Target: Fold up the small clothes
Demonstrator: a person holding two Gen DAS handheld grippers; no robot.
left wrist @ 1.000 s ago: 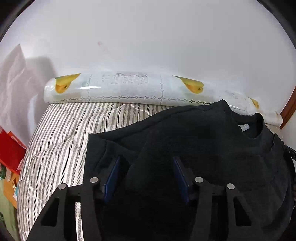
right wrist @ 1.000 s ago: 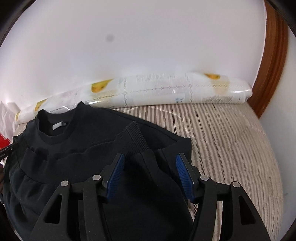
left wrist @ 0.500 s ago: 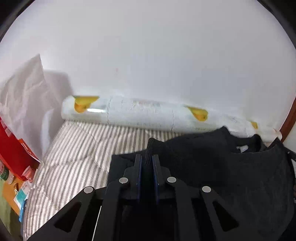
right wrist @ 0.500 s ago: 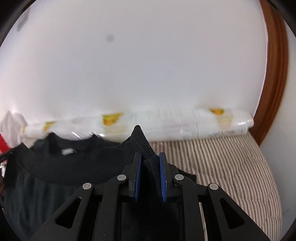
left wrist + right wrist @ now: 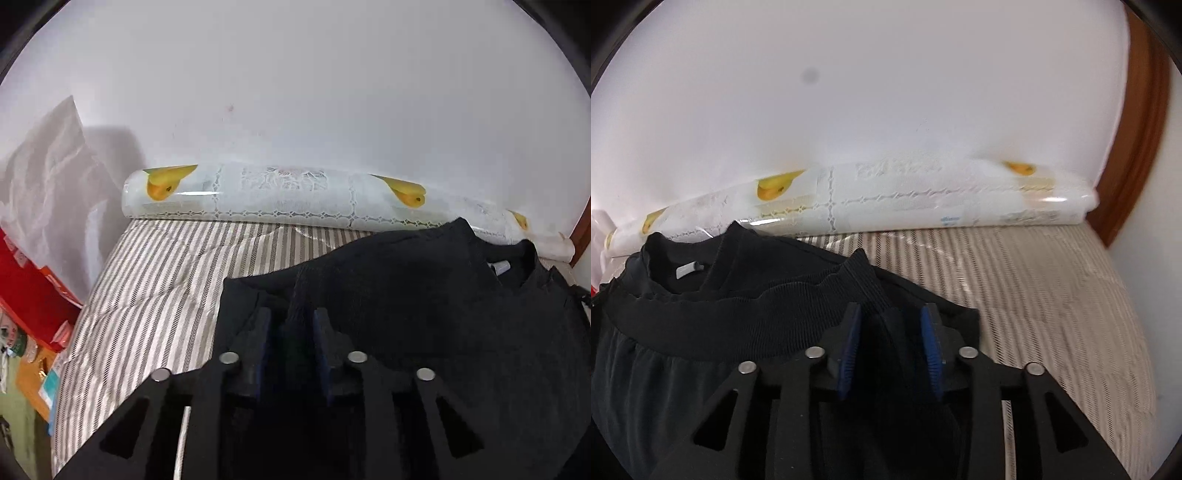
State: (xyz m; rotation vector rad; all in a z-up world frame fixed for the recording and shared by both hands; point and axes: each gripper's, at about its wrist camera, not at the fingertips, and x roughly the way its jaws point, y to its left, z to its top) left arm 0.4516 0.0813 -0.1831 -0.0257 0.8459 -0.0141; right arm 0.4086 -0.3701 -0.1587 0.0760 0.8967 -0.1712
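A black sweatshirt (image 5: 424,295) lies on the striped bed cover (image 5: 155,280), its collar with a grey label (image 5: 498,266) towards the wall. My left gripper (image 5: 291,317) sits over the garment's left edge. Its jaws are opening, and a raised fold of black cloth stands between the pads without being pressed. In the right wrist view the ribbed hem (image 5: 798,306) is folded up over the sweatshirt (image 5: 701,369), close below the collar label (image 5: 689,272). My right gripper (image 5: 890,314) is at the hem's right end, jaws opening, with a loose ridge of cloth between the blue pads (image 5: 849,347).
A plastic-wrapped roll with yellow prints (image 5: 295,199) (image 5: 923,199) lies along the white wall. A red box (image 5: 33,291) and a white bag (image 5: 48,192) stand at the left. A wooden frame (image 5: 1137,147) rises at the right. Bare striped cover (image 5: 1052,295) shows on both sides.
Both grippers stood open over the cloth, then shut on pinches of it and lifted them. Now both pairs of jaws have parted again and the cloth lies lower.
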